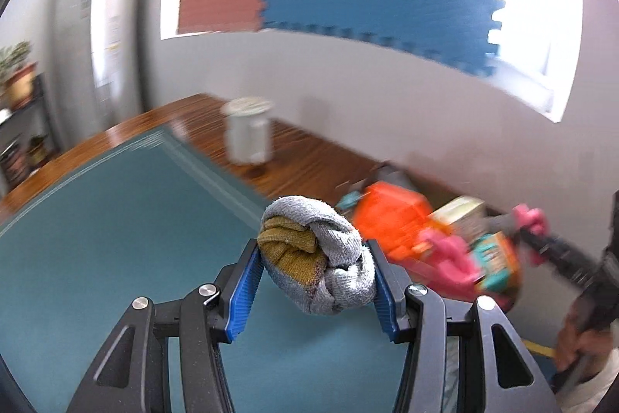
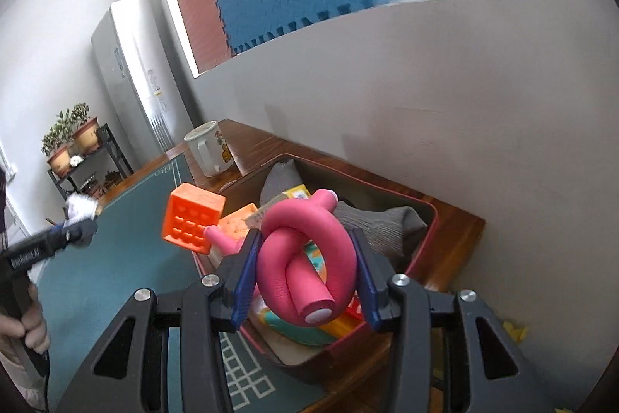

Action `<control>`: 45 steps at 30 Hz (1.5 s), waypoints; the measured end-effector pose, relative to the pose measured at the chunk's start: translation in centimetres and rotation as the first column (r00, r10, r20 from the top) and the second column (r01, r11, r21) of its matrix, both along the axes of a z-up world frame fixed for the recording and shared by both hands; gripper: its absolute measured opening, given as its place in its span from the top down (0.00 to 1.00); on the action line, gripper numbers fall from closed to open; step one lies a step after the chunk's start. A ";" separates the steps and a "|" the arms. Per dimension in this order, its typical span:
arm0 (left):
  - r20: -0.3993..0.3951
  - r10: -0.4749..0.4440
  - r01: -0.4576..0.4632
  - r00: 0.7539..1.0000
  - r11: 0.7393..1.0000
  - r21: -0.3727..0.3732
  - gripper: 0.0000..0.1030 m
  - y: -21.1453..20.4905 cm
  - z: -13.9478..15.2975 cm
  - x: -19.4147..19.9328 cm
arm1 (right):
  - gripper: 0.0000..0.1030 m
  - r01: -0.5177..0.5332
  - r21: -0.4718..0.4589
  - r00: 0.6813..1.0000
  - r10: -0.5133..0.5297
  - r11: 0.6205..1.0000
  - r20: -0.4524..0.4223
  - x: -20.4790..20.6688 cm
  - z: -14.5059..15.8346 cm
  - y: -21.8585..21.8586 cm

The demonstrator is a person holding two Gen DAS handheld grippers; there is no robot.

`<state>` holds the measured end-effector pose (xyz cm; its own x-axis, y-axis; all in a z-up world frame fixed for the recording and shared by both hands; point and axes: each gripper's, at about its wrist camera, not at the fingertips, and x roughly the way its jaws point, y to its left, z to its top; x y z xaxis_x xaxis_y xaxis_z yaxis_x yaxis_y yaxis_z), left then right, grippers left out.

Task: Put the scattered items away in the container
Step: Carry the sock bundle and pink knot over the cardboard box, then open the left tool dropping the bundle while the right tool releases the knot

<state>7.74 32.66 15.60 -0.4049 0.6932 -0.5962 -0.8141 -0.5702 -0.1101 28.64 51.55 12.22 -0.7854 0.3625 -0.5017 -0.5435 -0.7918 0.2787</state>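
Observation:
My left gripper [image 1: 313, 245] is shut on a rolled sock bundle [image 1: 321, 258], grey and mustard, held above the green mat [image 1: 116, 239]. My right gripper [image 2: 305, 234] is shut on a pink foam tube tied in a knot [image 2: 305, 258], hanging over the near end of the dark, red-rimmed container [image 2: 433, 215]. The container holds grey cloth [image 2: 387, 219], boxes and toys. An orange grid cube [image 2: 193, 219] sits at its left edge. In the right wrist view the left gripper [image 2: 83, 227] appears blurred at the far left with the sock bundle [image 2: 81, 206], apart from the container.
A white mug [image 2: 211, 151] with a flower print stands on the wooden table [image 2: 456, 239] behind the mat, close to the container's far corner. The wall runs right behind the container. A tall white appliance [image 2: 131, 72] and a plant shelf [image 2: 77, 149] stand beyond the table.

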 end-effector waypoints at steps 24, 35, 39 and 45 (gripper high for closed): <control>0.104 -0.083 0.092 0.991 0.993 -0.081 0.27 15.8 -1.6 -2.7 | 0.53 -0.042 -0.021 0.996 0.040 0.999 -0.077 -2.4 -0.8 4.3; 0.062 -0.024 0.027 0.998 0.998 -0.049 0.27 12.0 -1.1 -3.5 | 0.53 -0.074 0.038 0.997 0.075 0.997 -0.022 -8.1 2.3 4.5; 0.033 -0.009 0.010 0.999 0.999 -0.050 0.27 10.6 -1.1 -3.4 | 0.52 -0.080 0.026 0.996 0.079 0.996 0.029 -10.7 2.4 5.1; 0.009 0.004 -0.004 1.000 0.999 -0.043 0.27 9.1 -1.1 -3.2 | 0.52 -0.084 0.001 0.989 0.083 0.996 0.120 -13.7 1.4 5.8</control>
<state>4.52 41.72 14.51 -0.4020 0.6656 -0.6288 -0.8110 -0.5777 -0.0930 14.97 57.34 13.63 -0.7477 0.3013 -0.5918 -0.5046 -0.8371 0.2113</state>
